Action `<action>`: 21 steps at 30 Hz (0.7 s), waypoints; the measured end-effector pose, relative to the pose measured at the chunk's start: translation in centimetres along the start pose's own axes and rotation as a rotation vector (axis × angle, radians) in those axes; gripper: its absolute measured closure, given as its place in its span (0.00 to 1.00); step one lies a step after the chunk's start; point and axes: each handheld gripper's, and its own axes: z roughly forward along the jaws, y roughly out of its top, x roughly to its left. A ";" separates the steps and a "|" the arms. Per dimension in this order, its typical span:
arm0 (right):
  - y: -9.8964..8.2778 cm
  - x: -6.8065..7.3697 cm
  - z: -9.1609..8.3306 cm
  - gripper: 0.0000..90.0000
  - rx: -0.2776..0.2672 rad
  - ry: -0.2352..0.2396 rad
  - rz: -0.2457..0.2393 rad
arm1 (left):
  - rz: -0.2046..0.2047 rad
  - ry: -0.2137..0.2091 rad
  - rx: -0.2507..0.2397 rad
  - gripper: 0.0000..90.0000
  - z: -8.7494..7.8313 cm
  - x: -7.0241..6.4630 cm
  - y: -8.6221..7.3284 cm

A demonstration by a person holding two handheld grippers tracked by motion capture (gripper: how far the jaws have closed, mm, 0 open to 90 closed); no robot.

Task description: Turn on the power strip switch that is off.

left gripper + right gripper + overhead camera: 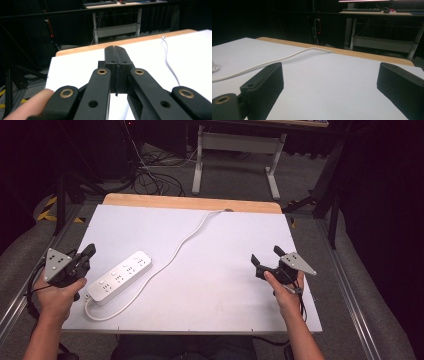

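Observation:
A white power strip [120, 276] lies on the white board [215, 285] at the left, slanted. Its white cable [185, 241] loops under its near end and runs away to the board's far edge; the cable [170, 63] [274, 60] appears in both gripper views. My left gripper [90, 251] is held at the board's left edge, just left of the strip and apart from it. Its two jaws are pressed together with nothing between them, and the left gripper [116, 50] points over the board. My right gripper [266, 256] hovers at the right side, jaws wide apart and empty, as the right gripper [329, 77] view confirms.
The board lies on a wooden tabletop [190, 202] whose far strip shows. Metal rails [350, 295] flank the table. Beyond it stand a white desk frame [235, 150] and tangled floor cables [150, 177]. A dark stand [62, 195] rises at the far left.

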 end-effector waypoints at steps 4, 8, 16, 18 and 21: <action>0.0 0.1 0.1 0.09 0.003 0.003 -0.008 | 0.037 -0.021 0.031 1.00 0.3 -0.5 0.1; 0.0 0.1 0.0 0.09 0.006 0.004 -0.005 | 0.042 -0.044 0.057 1.00 0.5 -0.6 0.0; -0.1 0.1 0.0 0.09 0.010 0.002 -0.005 | 0.079 -0.079 0.134 1.00 1.3 -1.2 -0.1; -0.1 0.1 0.0 0.09 0.010 0.001 -0.007 | 0.097 -0.086 0.158 1.00 1.6 -1.6 -0.2; -0.1 0.1 0.0 0.10 0.010 0.000 -0.009 | 0.111 -0.091 0.175 1.00 2.1 -2.1 -0.2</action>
